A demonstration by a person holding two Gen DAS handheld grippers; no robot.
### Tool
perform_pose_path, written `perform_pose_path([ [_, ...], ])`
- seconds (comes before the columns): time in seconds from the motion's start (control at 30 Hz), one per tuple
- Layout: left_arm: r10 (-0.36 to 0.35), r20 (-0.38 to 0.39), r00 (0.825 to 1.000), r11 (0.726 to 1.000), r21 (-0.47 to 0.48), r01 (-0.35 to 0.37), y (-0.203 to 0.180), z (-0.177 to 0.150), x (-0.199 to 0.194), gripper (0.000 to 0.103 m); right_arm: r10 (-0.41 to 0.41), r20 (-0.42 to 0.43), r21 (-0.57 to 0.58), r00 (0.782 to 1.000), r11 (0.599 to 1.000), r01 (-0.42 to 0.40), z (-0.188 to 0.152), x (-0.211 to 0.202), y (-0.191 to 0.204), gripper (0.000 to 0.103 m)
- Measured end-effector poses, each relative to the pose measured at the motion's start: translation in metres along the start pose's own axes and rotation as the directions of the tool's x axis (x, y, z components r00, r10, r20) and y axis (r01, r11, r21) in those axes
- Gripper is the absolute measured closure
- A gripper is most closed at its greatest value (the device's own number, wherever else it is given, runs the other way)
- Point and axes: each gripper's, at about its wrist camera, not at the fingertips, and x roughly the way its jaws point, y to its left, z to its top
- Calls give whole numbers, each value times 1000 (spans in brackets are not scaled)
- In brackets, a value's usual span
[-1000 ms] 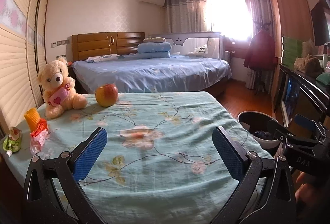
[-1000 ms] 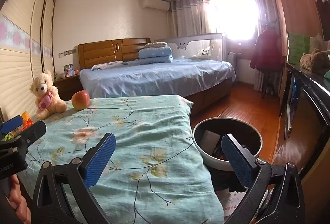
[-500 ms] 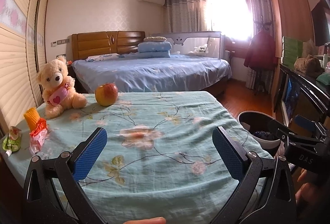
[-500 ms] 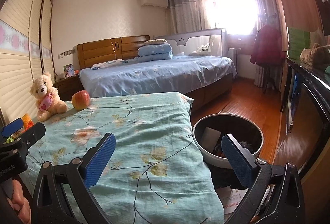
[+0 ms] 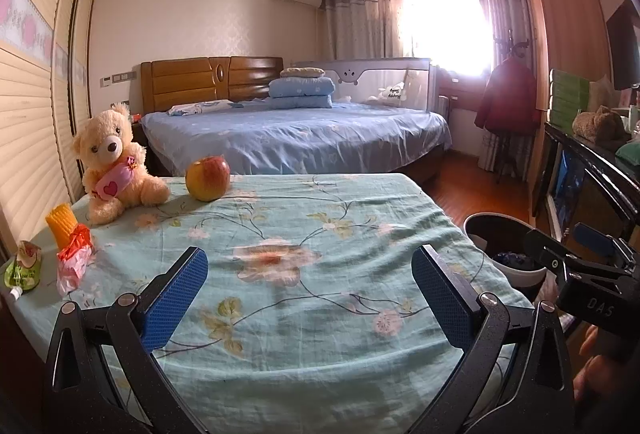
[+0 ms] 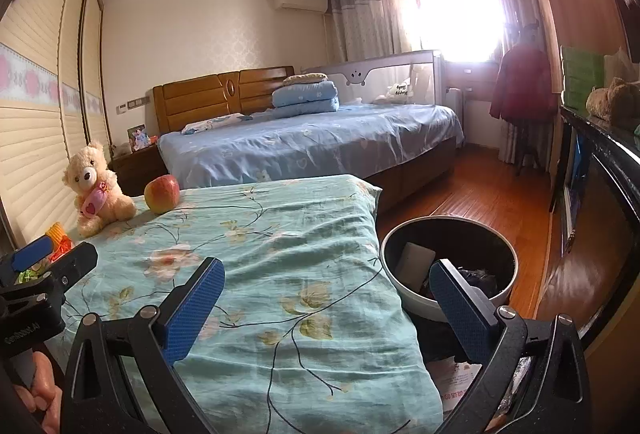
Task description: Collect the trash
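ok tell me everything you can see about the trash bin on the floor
The trash bin is round, with a pale outer wall and a dark inside. It stands upright and open-topped on the wooden floor, right beside the cloth-covered table. Inside lie a pale flat piece and some dark trash. Neither gripper touches it.

Crumpled cloth tablecloth (image 5: 320,234); glossy wooden floor (image 6: 480,202).

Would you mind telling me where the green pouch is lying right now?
In the left wrist view, the green pouch lies at the table's far left edge, just left of the red wrapper and below the orange snack.
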Motion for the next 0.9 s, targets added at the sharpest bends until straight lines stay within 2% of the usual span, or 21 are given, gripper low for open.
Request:
perform_pose_path([
  [0.9,-1,-10,1000,1000,2,1,-1,-2,1,0,14,-3,-2,1000,1000,-14,1,-4,2,0],
])
